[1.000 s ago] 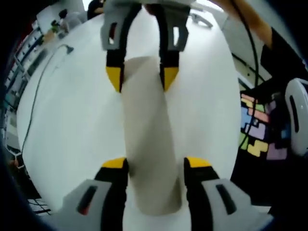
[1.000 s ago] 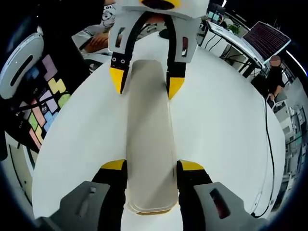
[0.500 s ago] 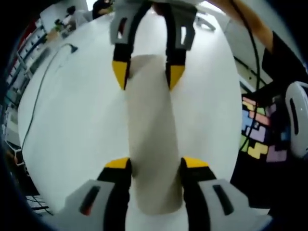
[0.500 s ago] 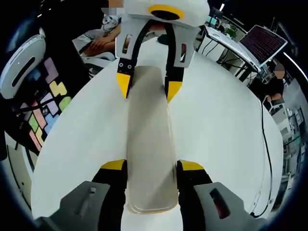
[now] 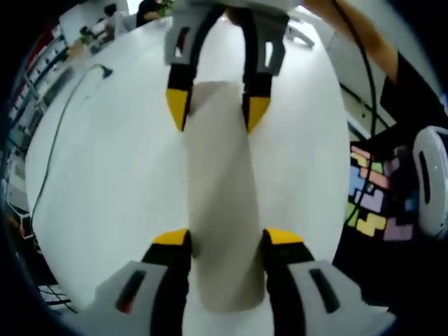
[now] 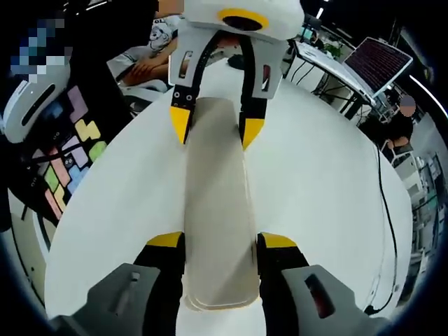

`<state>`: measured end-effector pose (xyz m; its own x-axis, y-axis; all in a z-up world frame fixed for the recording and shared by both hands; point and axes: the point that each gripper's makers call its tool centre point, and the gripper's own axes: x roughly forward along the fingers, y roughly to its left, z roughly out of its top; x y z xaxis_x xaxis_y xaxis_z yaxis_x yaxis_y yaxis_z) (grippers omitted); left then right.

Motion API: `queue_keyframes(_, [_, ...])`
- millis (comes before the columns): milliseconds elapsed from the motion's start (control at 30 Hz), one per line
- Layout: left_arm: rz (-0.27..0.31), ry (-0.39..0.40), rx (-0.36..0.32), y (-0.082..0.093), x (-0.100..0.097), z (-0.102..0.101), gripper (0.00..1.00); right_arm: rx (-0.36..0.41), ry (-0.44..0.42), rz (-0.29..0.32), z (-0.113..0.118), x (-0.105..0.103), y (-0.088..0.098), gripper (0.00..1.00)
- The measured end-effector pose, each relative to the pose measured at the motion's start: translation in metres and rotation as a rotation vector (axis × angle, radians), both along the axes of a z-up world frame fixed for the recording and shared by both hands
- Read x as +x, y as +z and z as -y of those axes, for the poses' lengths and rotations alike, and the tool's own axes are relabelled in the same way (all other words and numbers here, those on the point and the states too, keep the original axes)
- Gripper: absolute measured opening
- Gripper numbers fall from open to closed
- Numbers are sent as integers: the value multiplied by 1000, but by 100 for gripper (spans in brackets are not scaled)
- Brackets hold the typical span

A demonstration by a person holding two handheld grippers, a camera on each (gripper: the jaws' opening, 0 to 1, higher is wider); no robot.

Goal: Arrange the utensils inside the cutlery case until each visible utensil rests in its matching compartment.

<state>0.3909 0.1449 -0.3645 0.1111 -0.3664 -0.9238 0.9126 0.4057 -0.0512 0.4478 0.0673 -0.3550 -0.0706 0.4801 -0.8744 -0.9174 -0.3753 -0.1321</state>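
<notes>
A long beige case (image 5: 222,210) is lying on the white table (image 5: 105,182), running up the middle of both views. In the left gripper view, the left gripper (image 5: 227,241) is clamping the near end of the case at the bottom centre, its yellow-tipped jaws pressing on either side. At the top centre of that view the right gripper (image 5: 217,112) is gripping the far end the same way. In the right gripper view the right gripper (image 6: 220,245) is squeezing its end of the case (image 6: 217,203) at the bottom centre, and the left gripper (image 6: 213,129) is showing at the top centre. A black cable (image 5: 52,140) is trailing across the table on the left of the left gripper view. Coloured puzzle blocks (image 5: 374,206) are sitting at the right edge there.
</notes>
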Motion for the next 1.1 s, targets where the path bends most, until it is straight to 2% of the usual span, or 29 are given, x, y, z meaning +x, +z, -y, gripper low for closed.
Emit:
queue_keyframes(33, [-2,-1,2,0,0,1,43,-3,2,3,2,-9,-4,42])
queue_keyframes(133, [-9,-2,14,-2,1,2,43,-4,3,3,3,-15,-7,42])
queue_keyframes(300, [-10,0,27,-1,5,2,43,-11,-1,6,3,-5,-7,42])
queue_keyframes(700, [-29,2,45,-4,4,-1,43,-23,5,-8,-1,-6,-11,42])
queue_keyframes(1033, [-37,10,35,-6,4,0,43,-34,1,-23,-1,9,-8,42])
queue_keyframes(1100, [-38,9,32,-7,4,1,43,-34,-1,-24,0,3,-9,42])
